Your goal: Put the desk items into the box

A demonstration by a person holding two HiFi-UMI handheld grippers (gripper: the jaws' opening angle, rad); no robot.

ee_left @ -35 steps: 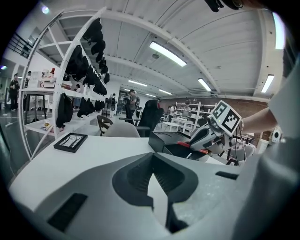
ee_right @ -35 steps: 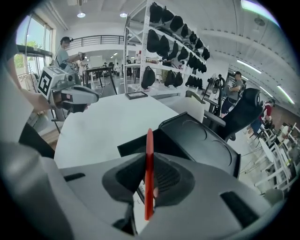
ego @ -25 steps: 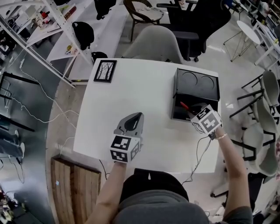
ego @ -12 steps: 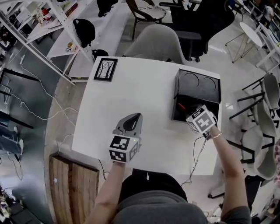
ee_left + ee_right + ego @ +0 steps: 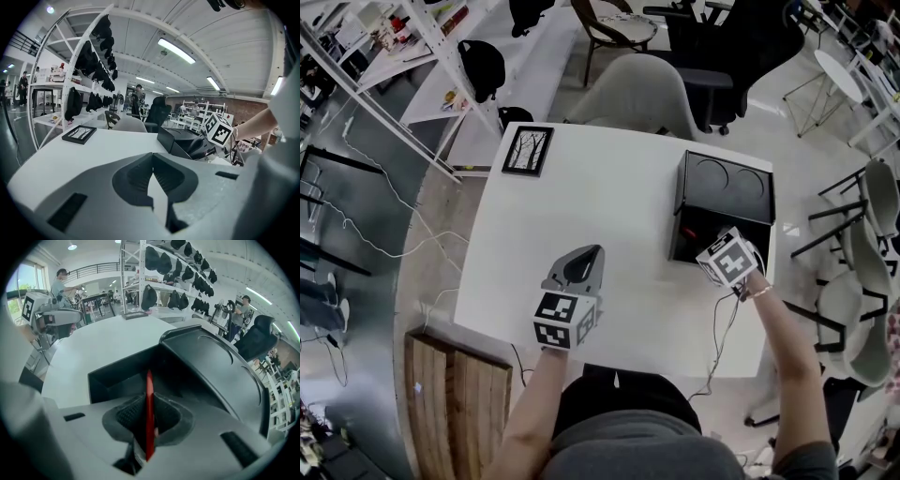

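Over the black box [image 5: 724,180] at the right of the counter [image 5: 609,202], the right tongs [image 5: 149,414] clamp a thin red item [image 5: 149,392]; lower it well inside before letting go. Nearer, the left tongs [image 5: 153,165] sit together, empty.

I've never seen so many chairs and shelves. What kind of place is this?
Probably a big shared office or workshop: swivel office chairs, white metal shelving racks hung with black bags, and long ceiling strip lights.
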